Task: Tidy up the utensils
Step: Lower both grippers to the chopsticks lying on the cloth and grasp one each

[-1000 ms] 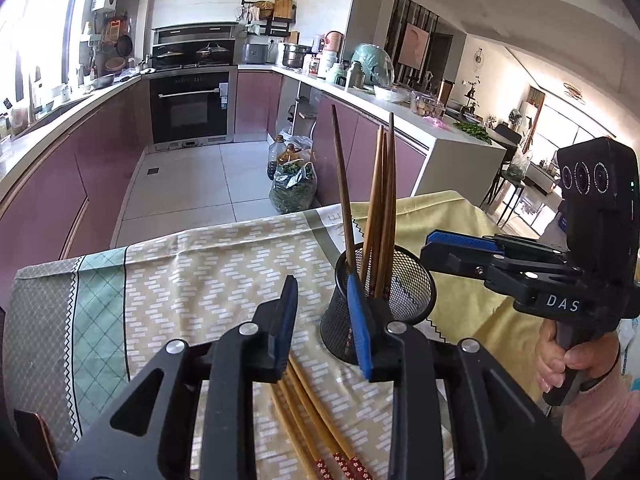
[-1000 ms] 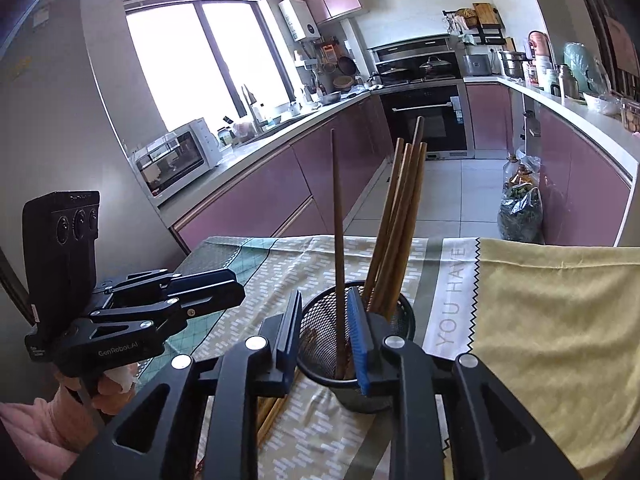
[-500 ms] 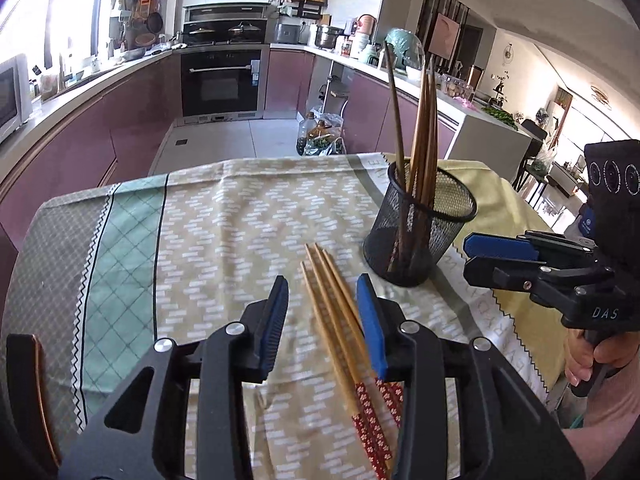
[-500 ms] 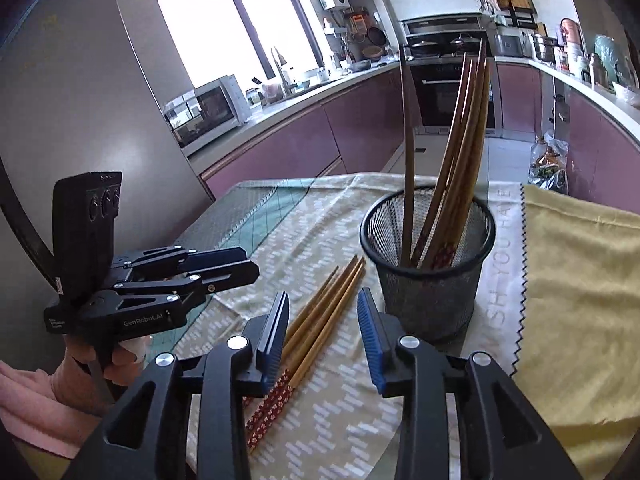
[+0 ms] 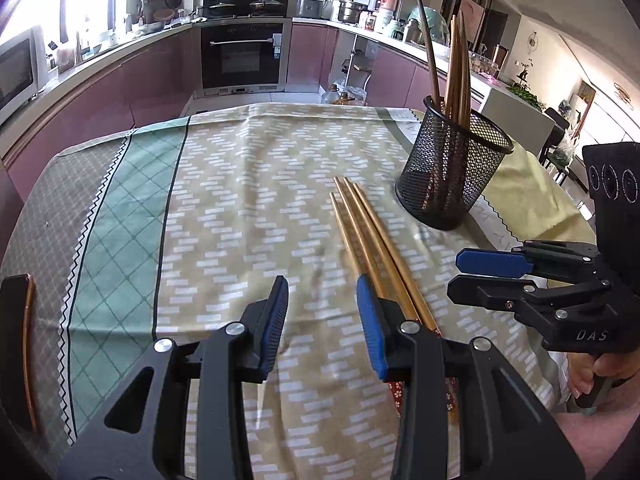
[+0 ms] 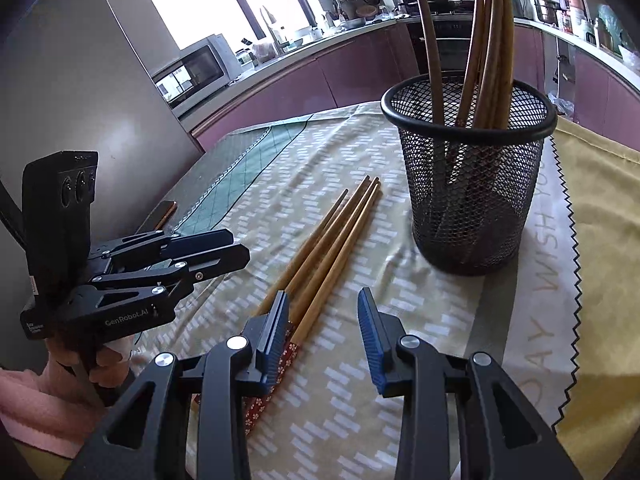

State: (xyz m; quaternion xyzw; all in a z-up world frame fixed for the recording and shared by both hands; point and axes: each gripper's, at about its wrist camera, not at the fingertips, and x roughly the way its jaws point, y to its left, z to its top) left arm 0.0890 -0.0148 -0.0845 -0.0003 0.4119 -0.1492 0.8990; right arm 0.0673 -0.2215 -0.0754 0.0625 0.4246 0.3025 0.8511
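Several wooden chopsticks (image 5: 366, 236) with red patterned ends lie loose on the patterned tablecloth (image 5: 240, 208). More chopsticks stand in a black mesh holder (image 5: 452, 172) to their right. My left gripper (image 5: 322, 280) hangs open low over the cloth; its right finger overlaps the loose chopsticks and bare cloth shows in the gap. In the right wrist view, my right gripper (image 6: 323, 294) is open too, its left finger over the chopsticks (image 6: 332, 240), with the holder (image 6: 468, 184) ahead on the right. Each gripper shows in the other's view: the right gripper (image 5: 458, 274) and the left gripper (image 6: 238, 246).
A dark phone (image 5: 18, 344) lies at the table's left edge. A yellow cloth (image 6: 600, 240) covers the table's right part beyond a zigzag hem. Purple kitchen cabinets and an oven (image 5: 244, 56) stand behind the table. A hand in a pink sleeve (image 6: 60, 384) holds the left gripper.
Both grippers have come down and drawn back from above the mesh holder to the loose chopsticks. Their jaws stand wider than a second ago.
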